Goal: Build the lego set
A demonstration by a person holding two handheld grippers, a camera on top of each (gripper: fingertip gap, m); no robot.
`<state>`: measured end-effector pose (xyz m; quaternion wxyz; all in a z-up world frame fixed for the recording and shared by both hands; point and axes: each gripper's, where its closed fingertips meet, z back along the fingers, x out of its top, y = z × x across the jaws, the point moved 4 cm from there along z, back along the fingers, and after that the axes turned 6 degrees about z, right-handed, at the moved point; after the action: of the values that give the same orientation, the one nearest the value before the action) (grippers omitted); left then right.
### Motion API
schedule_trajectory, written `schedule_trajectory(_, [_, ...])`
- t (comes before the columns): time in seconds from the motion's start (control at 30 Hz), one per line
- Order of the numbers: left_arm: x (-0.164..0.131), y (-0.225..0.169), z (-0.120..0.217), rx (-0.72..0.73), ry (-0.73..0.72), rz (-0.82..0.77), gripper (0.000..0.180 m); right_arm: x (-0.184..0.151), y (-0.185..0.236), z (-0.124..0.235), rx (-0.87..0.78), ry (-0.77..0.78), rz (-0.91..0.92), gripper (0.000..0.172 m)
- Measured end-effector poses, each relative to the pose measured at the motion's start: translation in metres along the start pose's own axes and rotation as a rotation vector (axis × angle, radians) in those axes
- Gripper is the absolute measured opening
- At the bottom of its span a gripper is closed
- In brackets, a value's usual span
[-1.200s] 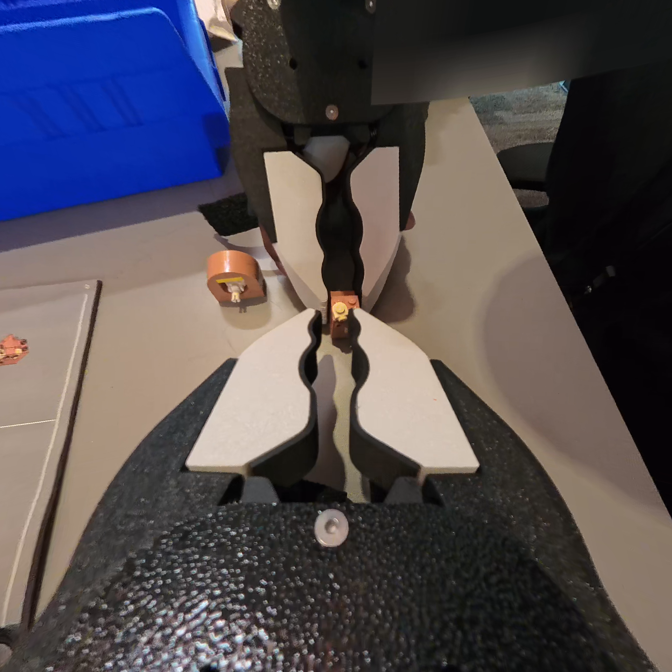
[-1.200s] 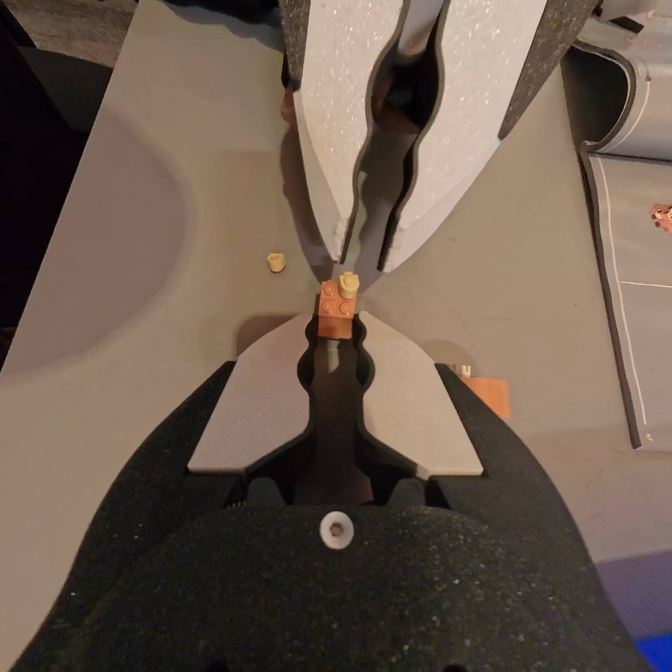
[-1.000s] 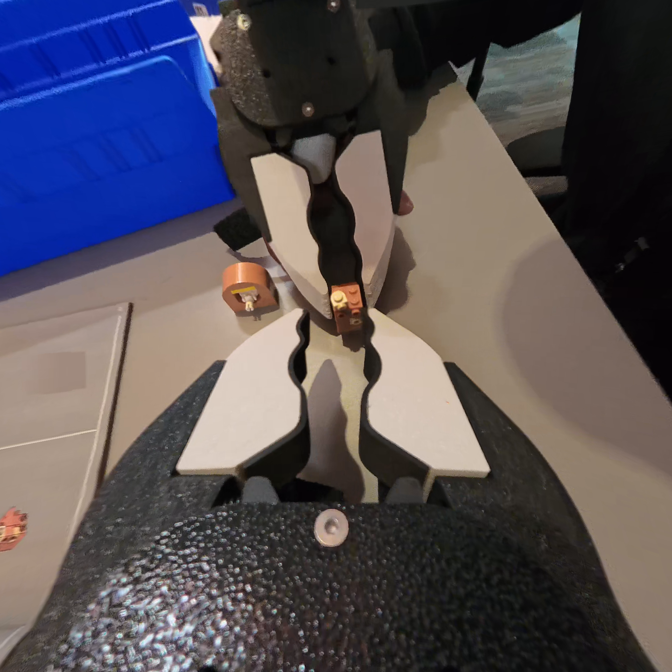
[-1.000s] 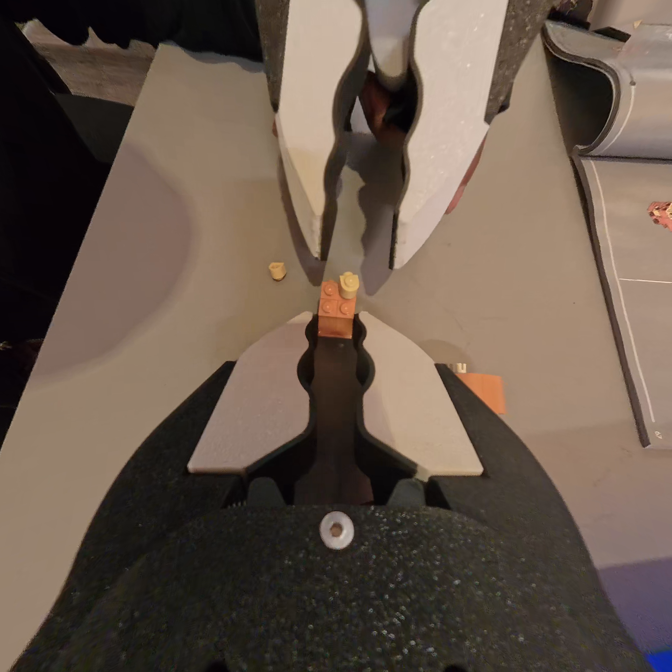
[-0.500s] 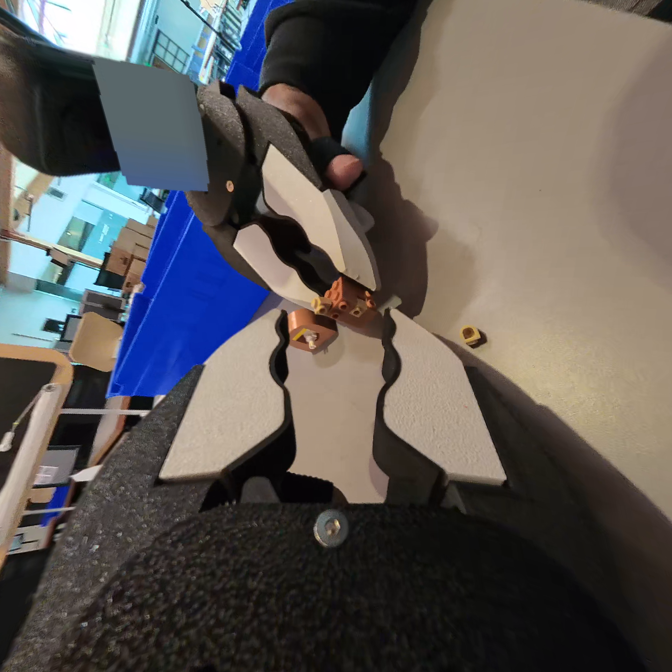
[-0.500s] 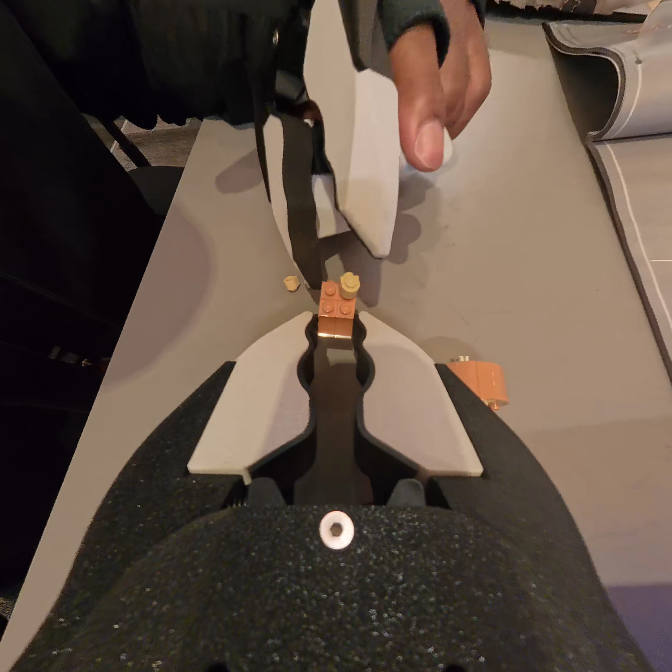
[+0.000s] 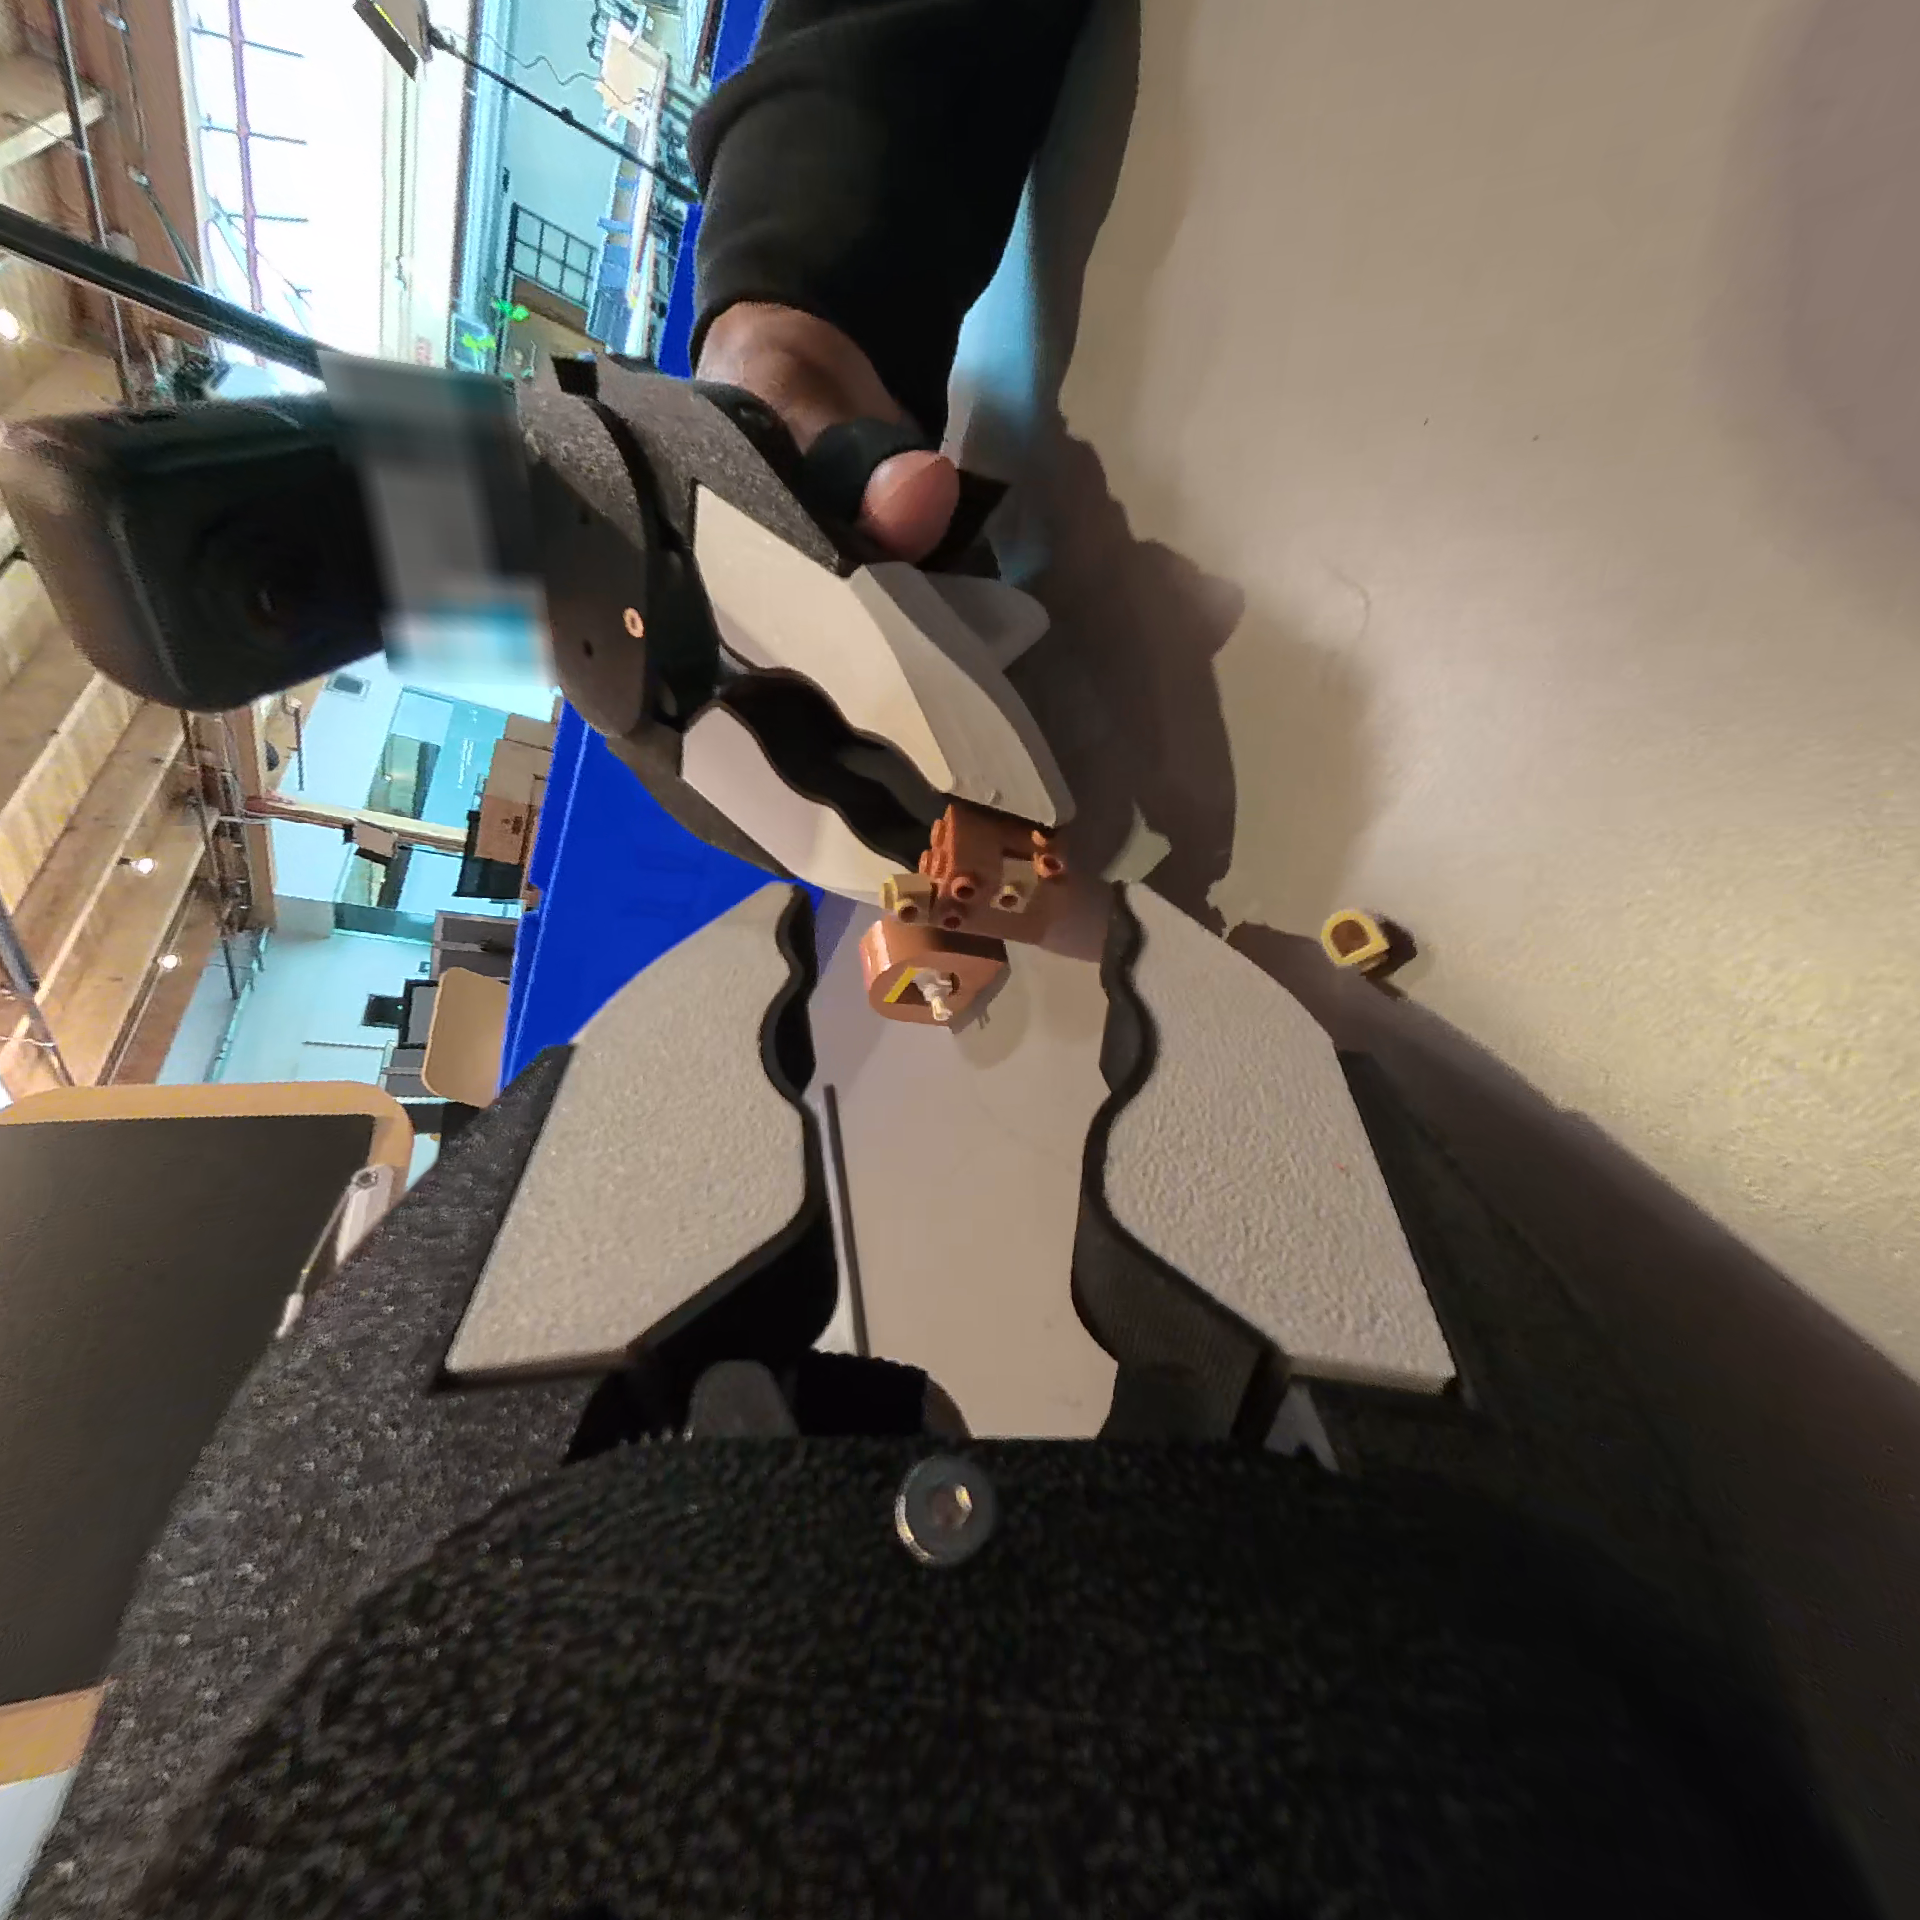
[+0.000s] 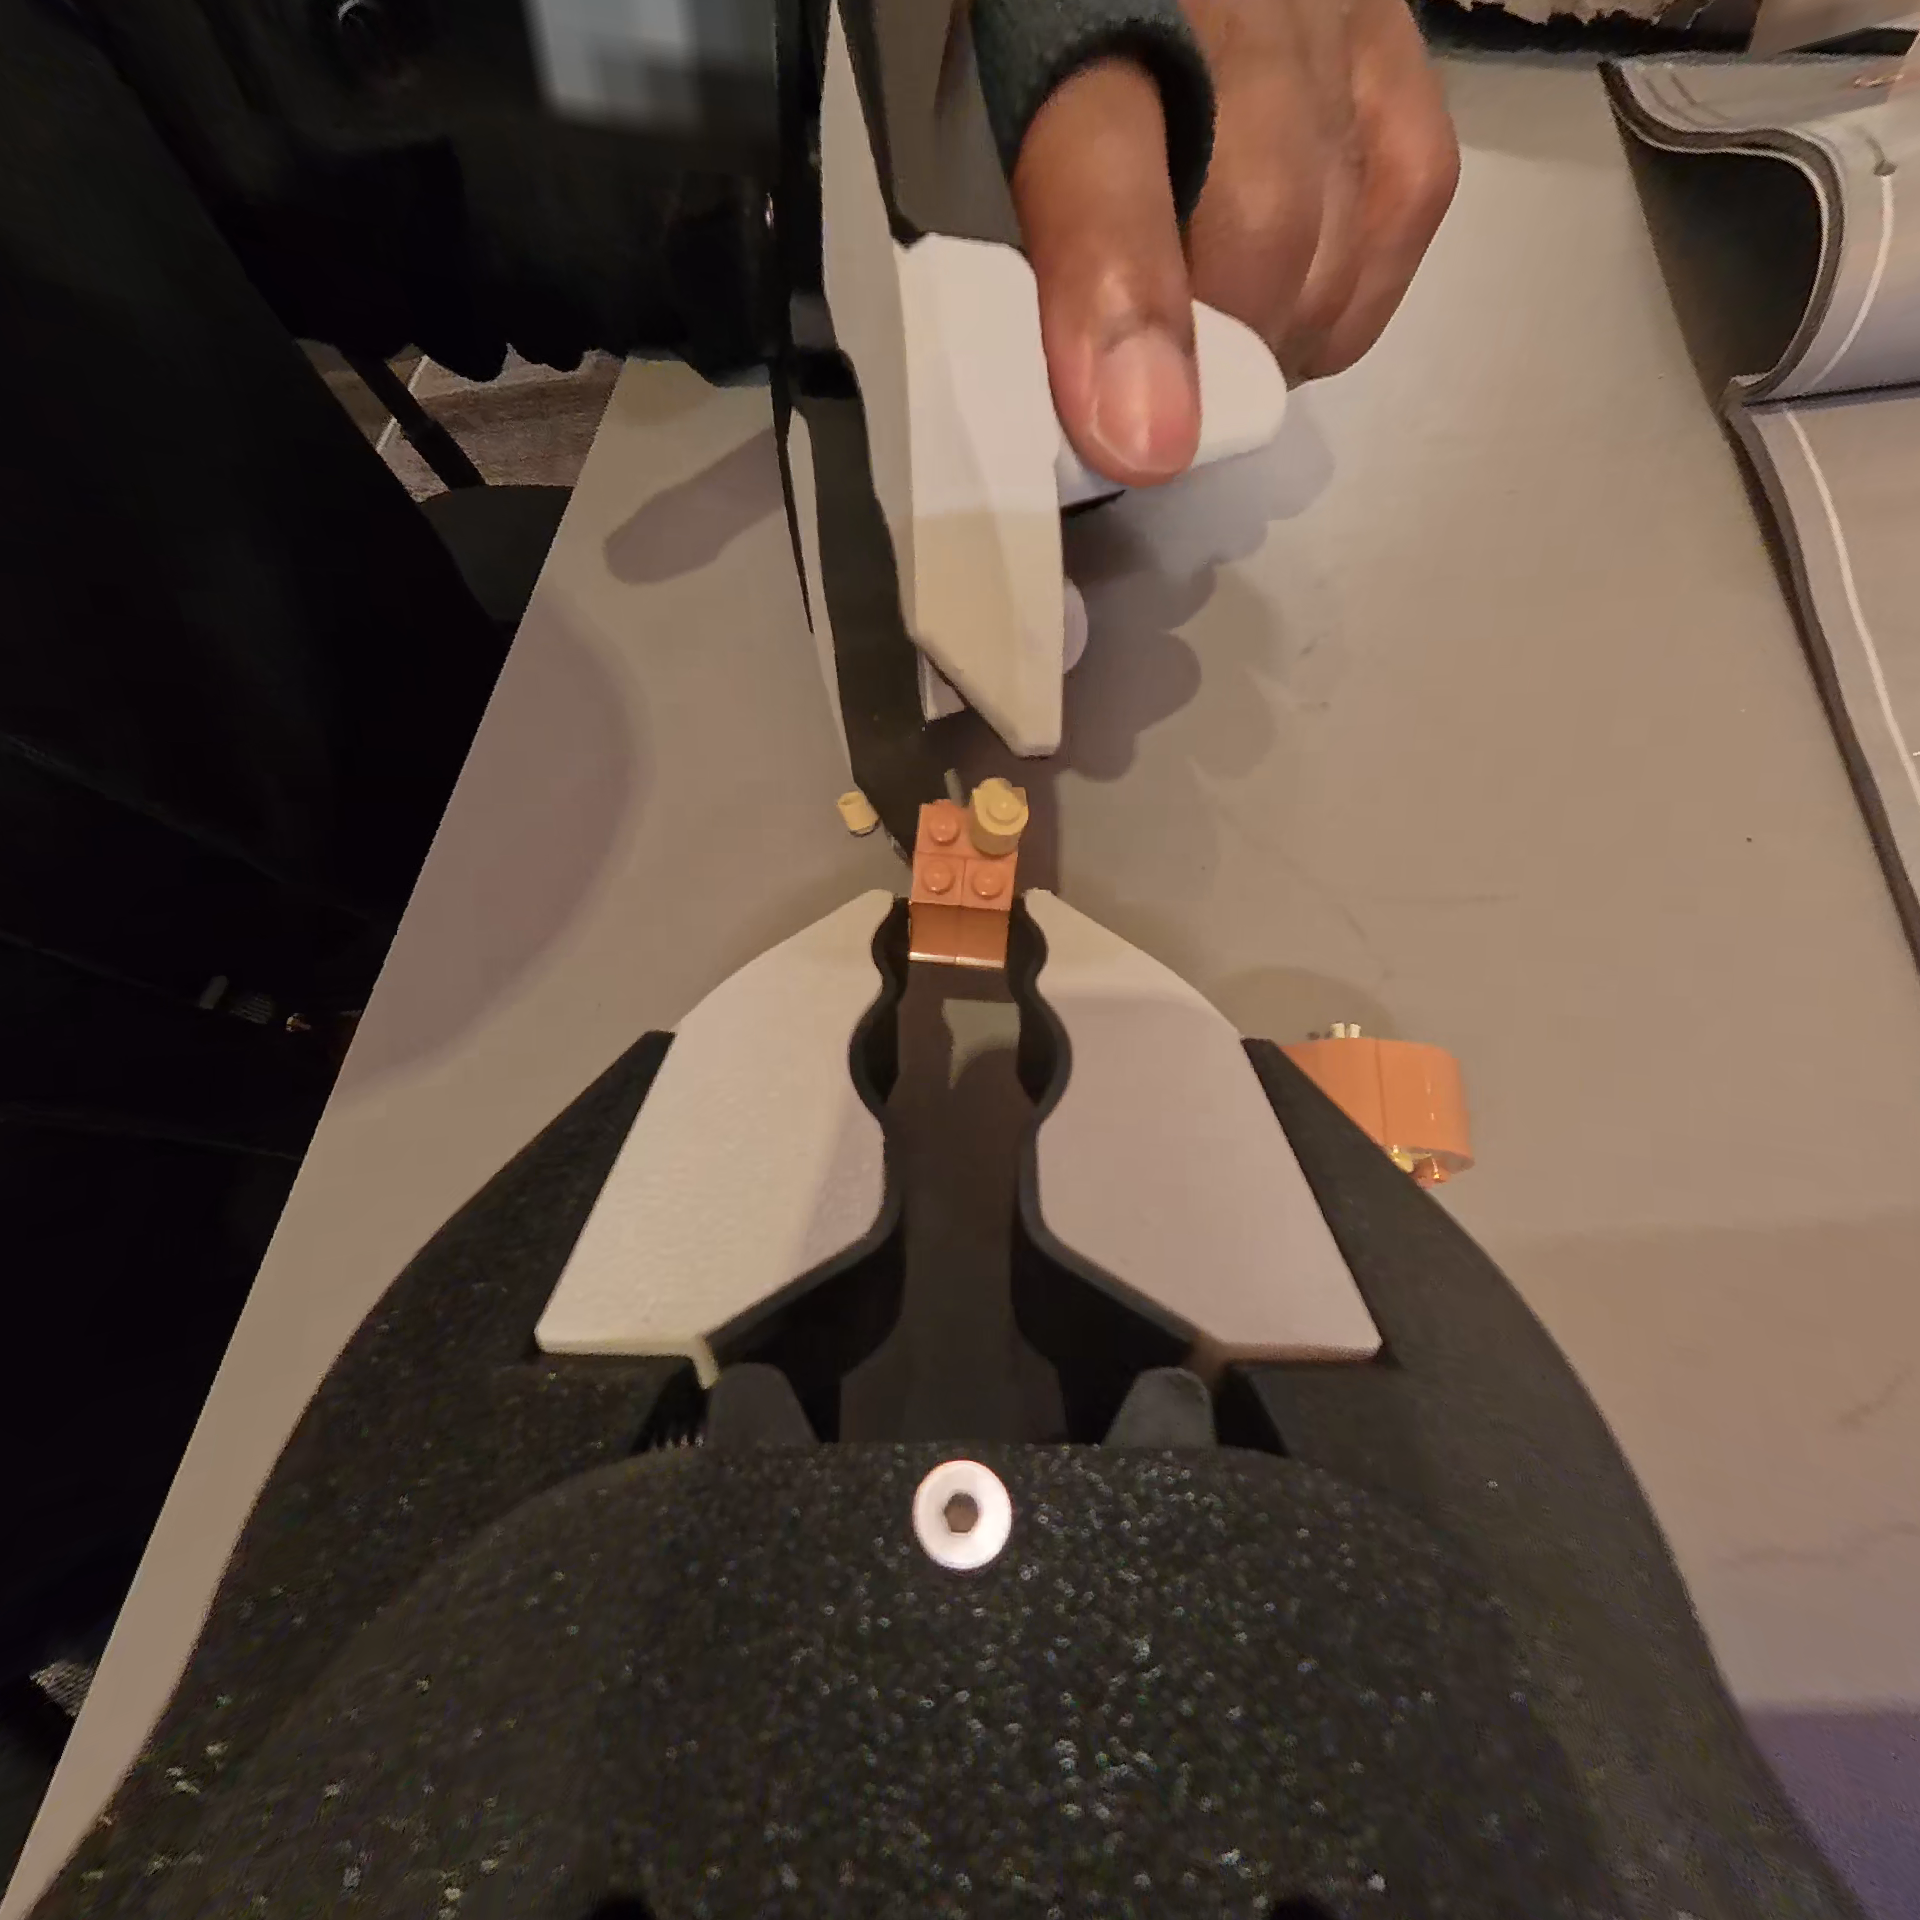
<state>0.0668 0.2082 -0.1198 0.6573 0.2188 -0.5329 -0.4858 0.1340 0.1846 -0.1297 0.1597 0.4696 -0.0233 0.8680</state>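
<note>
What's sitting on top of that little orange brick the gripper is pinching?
A small tan round piece sits on one far stud of the orange brick; three studs are bare. Its underside is hidden between the right gripper fingers.

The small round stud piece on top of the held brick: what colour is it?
Tan stud piece, clearest in the right wrist view.

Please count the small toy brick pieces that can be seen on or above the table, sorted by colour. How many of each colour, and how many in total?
Brown: 2, the brown studded brick gripped in the right gripper, and the rounded brown piece lying on the table.
Tan: 2, the tan round piece on that brick, and the loose tan piece on the table.
Total: 4
</note>
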Motion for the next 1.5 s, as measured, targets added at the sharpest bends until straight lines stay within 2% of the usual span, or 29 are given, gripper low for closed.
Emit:
schedule_trajectory(0.43, [0.003, -0.004, -0.004, -0.004, 0.003, -0.043, 0.048, 0.0, 0.002, 0.0, 0.028, -0.008, 0.007, 0.018])
schedule_trajectory(0.7, [0.007, -0.005, -0.006, -0.012, -0.02, -0.027, 0.037, 0.0, 0.004, -0.001, 0.039, -0.002, 0.033, 0.018])
schedule_trajectory(1.13, [0.009, -0.001, -0.006, 0.021, -0.048, -0.013, 0.036, 0.003, 0.003, 0.003, 0.057, -0.044, 0.004, 0.018])
schedule_trajectory(1.5, [0.011, -0.003, -0.006, -0.013, -0.049, 0.004, 0.035, 0.004, 0.006, 0.002, 0.066, -0.035, 0.009, 0.018])
